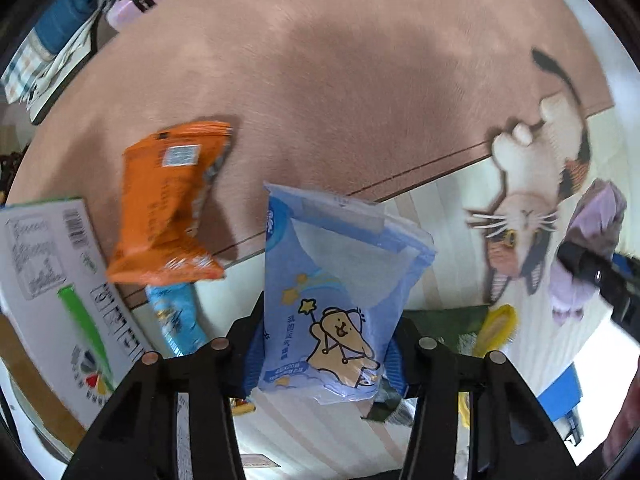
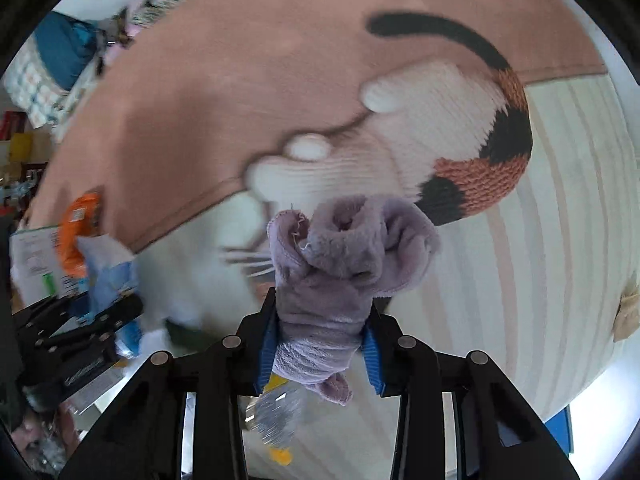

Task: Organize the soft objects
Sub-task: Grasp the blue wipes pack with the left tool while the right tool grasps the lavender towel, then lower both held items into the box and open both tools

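Observation:
My left gripper [image 1: 320, 356] is shut on a light blue tissue pack [image 1: 336, 296] with a cartoon bear on it, held above the rug. My right gripper [image 2: 320, 340] is shut on a bunched lilac towel [image 2: 340, 264], also held in the air. The towel and right gripper also show at the right edge of the left wrist view [image 1: 592, 240]. The left gripper with the tissue pack shows at the left of the right wrist view [image 2: 104, 280].
An orange snack bag [image 1: 168, 204] and a blue packet [image 1: 176, 316] lie on a white box [image 1: 52, 280] at the left. The pink and striped rug [image 1: 340, 80] bears a cat picture [image 1: 532, 184]. A green packet [image 1: 448, 320] and a yellow item [image 1: 496, 328] lie below. Folded clothes [image 1: 60, 32] lie far left.

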Motion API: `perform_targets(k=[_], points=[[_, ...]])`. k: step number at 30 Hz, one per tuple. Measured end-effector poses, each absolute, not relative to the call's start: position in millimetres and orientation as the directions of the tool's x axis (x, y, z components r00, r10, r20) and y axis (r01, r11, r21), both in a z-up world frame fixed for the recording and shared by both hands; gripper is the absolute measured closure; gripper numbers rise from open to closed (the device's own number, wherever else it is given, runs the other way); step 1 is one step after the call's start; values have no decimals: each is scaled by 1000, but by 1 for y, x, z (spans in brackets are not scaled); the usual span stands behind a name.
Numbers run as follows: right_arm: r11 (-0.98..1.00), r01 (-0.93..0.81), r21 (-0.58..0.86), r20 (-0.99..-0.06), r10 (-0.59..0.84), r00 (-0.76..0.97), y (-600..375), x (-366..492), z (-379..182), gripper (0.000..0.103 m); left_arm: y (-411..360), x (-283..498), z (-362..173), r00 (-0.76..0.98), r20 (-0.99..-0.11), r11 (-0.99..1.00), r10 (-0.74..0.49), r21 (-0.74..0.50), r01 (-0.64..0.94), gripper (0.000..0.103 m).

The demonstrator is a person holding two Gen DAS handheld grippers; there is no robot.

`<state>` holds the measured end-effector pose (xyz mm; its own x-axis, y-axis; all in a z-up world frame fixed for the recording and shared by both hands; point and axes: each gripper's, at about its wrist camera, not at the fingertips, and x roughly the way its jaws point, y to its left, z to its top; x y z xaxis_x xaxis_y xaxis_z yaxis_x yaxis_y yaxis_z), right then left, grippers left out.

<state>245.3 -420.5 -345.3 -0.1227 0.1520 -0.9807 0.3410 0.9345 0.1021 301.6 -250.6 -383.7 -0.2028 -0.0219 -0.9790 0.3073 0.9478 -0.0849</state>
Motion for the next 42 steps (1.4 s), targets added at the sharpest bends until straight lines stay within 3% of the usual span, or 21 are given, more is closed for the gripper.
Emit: perform_targets(k=[10,18,22,27,37,42], points=[[955,172,240,-971,240,19,-287,253,-240,64,-144,290,-271,-48,-975,956,-215,-220,194,58],[943,25,333,-943,333,5,-116,257,-212,64,34,299,-205,83,-979,982,-184,-180,58,58],[949,-19,316,-948,315,-41,-50,260,-229,64,106,304,-214,75,-991,994,-112,-113,-12,58],[969,-18,247,-961,243,-132,-4,259,-274,64,158,327,-266,-20,-998,996,-66,-65,-63,58],[992,-83,97,-962,72,-264,29,257,-336,64,177,364,-341,-181,-983,999,-24,-20,-27,57],[991,-116,67,-949,28,-315,37,259,-357,60,178,371,-356,-226,-972,997,-58,-47,-54,51]])
